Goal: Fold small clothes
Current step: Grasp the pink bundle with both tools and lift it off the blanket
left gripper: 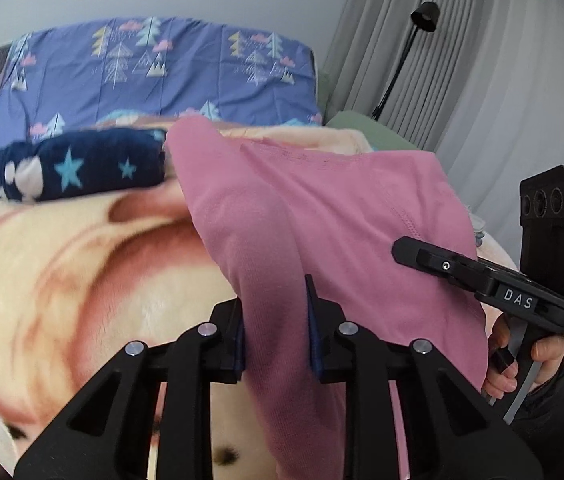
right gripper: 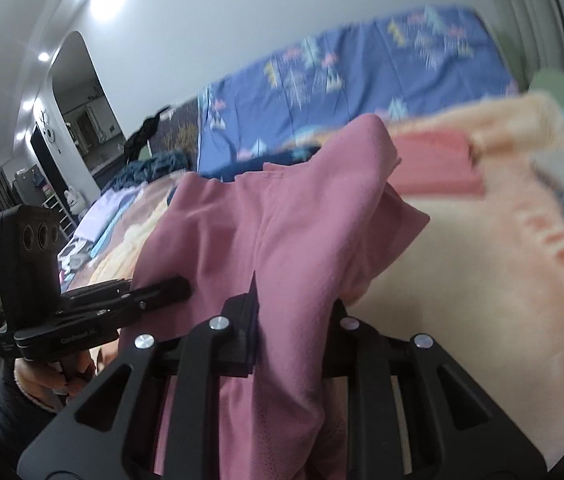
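Both grippers pinch pink garment (left gripper: 322,208); only right view shows mirror (right gripper: 78,108).

I see a plain pink garment (left gripper: 322,208) on my screen, against a cream blanket (left gripper: 62,280) printed with peach-orange shapes. Behind it lies a navy cloth (left gripper: 74,168) with light blue stars, then a periwinkle pillow (left gripper: 154,68) patterned with pastel trees and clouds. My grippers' frames are black, and the curtain (left gripper: 502,60) is pale grey.
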The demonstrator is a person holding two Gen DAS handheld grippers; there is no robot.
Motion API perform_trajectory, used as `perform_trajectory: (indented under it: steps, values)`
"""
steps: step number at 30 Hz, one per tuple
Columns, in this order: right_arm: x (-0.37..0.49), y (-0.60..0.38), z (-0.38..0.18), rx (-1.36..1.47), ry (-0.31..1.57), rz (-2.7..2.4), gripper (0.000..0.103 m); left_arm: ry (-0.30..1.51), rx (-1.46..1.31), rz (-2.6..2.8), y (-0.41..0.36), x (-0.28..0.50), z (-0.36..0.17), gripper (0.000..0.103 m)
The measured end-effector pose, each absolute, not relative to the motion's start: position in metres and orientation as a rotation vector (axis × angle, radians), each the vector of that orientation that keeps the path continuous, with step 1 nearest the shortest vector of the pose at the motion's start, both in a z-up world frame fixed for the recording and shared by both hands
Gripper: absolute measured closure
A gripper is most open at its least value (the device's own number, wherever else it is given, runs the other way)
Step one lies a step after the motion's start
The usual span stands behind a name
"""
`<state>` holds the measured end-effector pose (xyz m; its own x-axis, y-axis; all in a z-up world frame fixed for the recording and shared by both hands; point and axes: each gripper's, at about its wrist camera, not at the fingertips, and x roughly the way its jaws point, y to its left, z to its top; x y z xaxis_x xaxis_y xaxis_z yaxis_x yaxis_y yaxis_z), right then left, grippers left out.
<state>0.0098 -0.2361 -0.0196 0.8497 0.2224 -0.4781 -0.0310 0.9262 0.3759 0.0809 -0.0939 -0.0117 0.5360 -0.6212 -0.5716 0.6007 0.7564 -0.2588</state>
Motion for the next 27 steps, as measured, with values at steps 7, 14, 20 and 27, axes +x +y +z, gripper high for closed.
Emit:
perform_trajectory:
  steps: [7, 14, 20, 27]
  values:
    - [-0.012, -0.241, 0.021, 0.29, 0.421, 0.091, 0.083, 0.602, 0.011, -0.754, -0.115, 0.076, 0.024, 0.079]
    - [-0.013, -0.262, 0.046, 0.238, 0.343, 0.033, 0.083, 0.559, 0.036, -0.786, -0.146, 0.092, 0.053, 0.079]
    - [0.011, -0.29, 0.064, 0.214, 0.304, -0.009, 0.083, 0.505, 0.133, -0.757, -0.184, 0.119, 0.074, 0.079]
    - [0.05, -0.337, 0.083, 0.277, 0.288, -0.014, 0.083, 0.449, 0.199, -0.724, -0.223, 0.155, 0.092, 0.079]
